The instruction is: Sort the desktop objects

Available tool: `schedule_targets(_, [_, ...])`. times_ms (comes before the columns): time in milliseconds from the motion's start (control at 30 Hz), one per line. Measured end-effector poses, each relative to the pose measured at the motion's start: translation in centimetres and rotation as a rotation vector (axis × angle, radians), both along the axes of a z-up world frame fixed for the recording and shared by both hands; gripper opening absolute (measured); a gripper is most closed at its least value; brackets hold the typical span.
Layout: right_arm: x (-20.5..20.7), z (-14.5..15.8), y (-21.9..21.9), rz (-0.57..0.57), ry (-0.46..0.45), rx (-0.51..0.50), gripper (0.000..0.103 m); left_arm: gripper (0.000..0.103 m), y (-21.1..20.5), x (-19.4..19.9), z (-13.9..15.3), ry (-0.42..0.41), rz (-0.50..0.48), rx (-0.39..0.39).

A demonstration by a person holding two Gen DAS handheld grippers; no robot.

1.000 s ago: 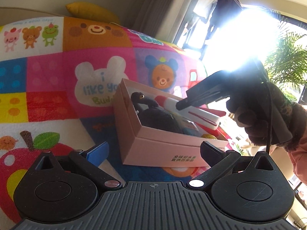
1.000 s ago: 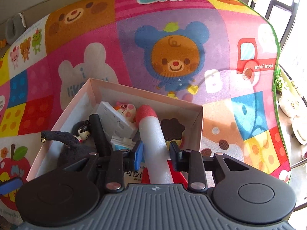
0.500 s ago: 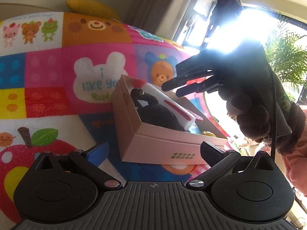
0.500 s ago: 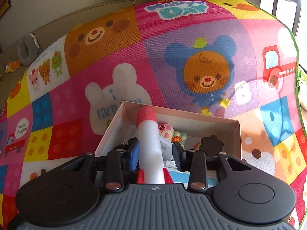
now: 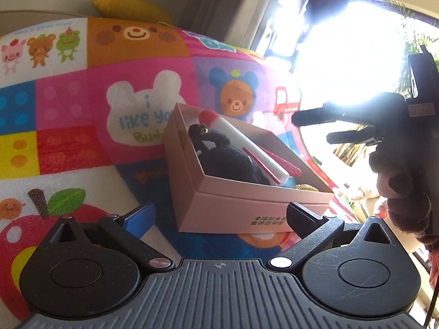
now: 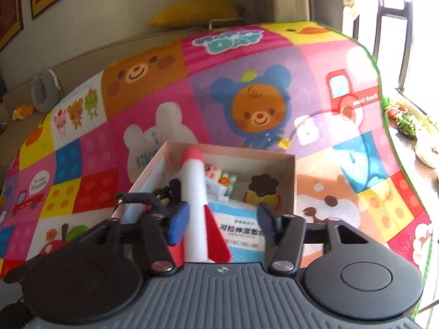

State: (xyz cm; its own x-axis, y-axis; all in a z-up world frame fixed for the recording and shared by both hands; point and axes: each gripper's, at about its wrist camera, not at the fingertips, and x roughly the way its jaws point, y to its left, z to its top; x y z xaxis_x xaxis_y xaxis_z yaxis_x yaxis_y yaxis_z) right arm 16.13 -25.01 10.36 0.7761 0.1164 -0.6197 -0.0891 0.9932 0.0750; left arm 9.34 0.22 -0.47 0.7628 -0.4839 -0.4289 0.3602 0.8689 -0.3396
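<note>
A pink cardboard box [image 5: 238, 208] sits on the cartoon play mat [image 5: 68, 104]. Inside it, a white foam rocket [image 5: 241, 139] with a red nose lies slanted across a black plush toy [image 5: 230, 161]. My right gripper [image 5: 311, 127] hovers up and to the right of the box, its jaws opening and holding nothing. In the right wrist view the rocket [image 6: 193, 192] shows between the right gripper's [image 6: 222, 226] fingers, but the pads stand off it. My left gripper [image 5: 219, 213] is open just before the box's near wall.
The box [image 6: 290, 181] also holds a white-and-blue packet [image 6: 241, 227], a pudding-shaped toy [image 6: 263, 192] and a small pig figure [image 6: 212, 171]. A yellow cushion [image 6: 192, 13] lies beyond the mat. A bright window and potted plants [image 6: 406, 120] are on the right.
The right gripper's jaws spread and let go of the rocket, then drew back up and away from the box. The rocket now rests in the box. The left gripper has hardly moved.
</note>
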Motion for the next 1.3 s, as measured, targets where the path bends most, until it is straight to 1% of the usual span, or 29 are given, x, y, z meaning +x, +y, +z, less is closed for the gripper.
schedule_targets(33, [-0.3,0.2,-0.7,-0.034,-0.031,0.007,0.103,0.103,-0.5,0.2,0.2,-0.008,-0.013,0.037])
schedule_targets(67, [-0.3,0.1,-1.8,-0.079,-0.057,0.023,0.103,0.103,-1.0,0.4,0.4,-0.019,-0.023,0.071])
schedule_targets(100, [0.1,-0.1,-2.7,-0.104,-0.041,0.043,0.103,0.103,-1.5,0.6,0.6,-0.028,-0.031,0.100])
schedule_targets(133, [0.5,-0.5,-3.4,-0.113,-0.013,0.067,0.103,0.103,-2.1,0.9,0.7,-0.034,-0.042,0.128])
schedule_targets(200, [1.8,-2.0,-5.3,-0.134,0.051,0.162,0.103,0.103,-2.8,1.5,0.9,-0.032,-0.060,0.152])
schedule_targets(233, [2.4,-2.5,-6.0,-0.136,0.071,0.201,0.103,0.103,-3.0,1.8,0.9,-0.026,-0.067,0.156])
schedule_targets(267, [3.1,-3.4,-7.0,-0.130,0.095,0.270,0.103,0.103,-3.2,2.0,0.8,-0.018,-0.072,0.155])
schedule_targets(367, [5.3,-5.7,-9.3,-0.095,0.156,0.511,0.103,0.103,-3.4,2.8,0.4,0.020,-0.091,0.130])
schedule_targets(400, [6.3,-6.6,-9.8,-0.085,0.202,0.590,0.103,0.103,-3.4,2.9,0.2,0.035,-0.100,0.117])
schedule_targets(467, [7.7,-7.8,-10.0,-0.093,0.273,0.665,0.103,0.103,-3.3,3.0,0.0,0.039,-0.108,0.112])
schedule_targets(500, [7.8,-7.8,-9.8,-0.099,0.278,0.660,0.103,0.103,-3.1,2.9,0.0,0.040,-0.112,0.112])
schedule_targets(567, [7.8,-7.4,-8.7,-0.089,0.274,0.616,0.103,0.103,-2.6,2.7,0.0,0.041,-0.095,0.119])
schedule_targets(667, [8.0,-7.2,-6.4,-0.058,0.289,0.575,0.103,0.103,-0.9,2.2,0.0,0.041,-0.032,0.130])
schedule_targets(800, [8.7,-7.4,-3.1,0.010,0.303,0.568,0.103,0.103,1.5,1.7,0.1,0.065,0.058,0.138])
schedule_targets(867, [8.8,-7.3,-1.5,0.021,0.301,0.551,0.103,0.103,1.8,1.2,0.3,0.088,0.125,0.197])
schedule_targets(900, [8.4,-7.0,-1.0,0.020,0.282,0.531,0.103,0.103,1.9,0.8,0.4,0.094,0.156,0.234])
schedule_targets(933, [7.8,-6.7,-0.5,0.020,0.250,0.506,0.103,0.103,2.0,0.3,0.5,0.095,0.172,0.255])
schedule_targets(1000, [5.6,-5.4,0.1,0.006,0.158,0.428,0.103,0.103,2.3,-0.8,0.6,0.101,0.183,0.263])
schedule_targets(1067, [2.3,-4.3,0.2,-0.029,0.077,0.346,0.103,0.103,2.3,-1.6,0.6,0.113,0.192,0.261])
schedule_targets(1133, [-1.2,-3.8,0.3,-0.047,0.027,0.276,0.103,0.103,2.1,-2.2,0.5,0.125,0.212,0.268])
schedule_targets(1200, [-4.6,-4.1,0.6,-0.050,-0.002,0.199,0.103,0.103,1.8,-2.9,0.3,0.132,0.236,0.270])
schedule_targets(1300, [-9.1,-5.7,1.4,-0.067,-0.015,0.090,0.103,0.103,1.2,-4.2,-0.4,0.118,0.277,0.250])
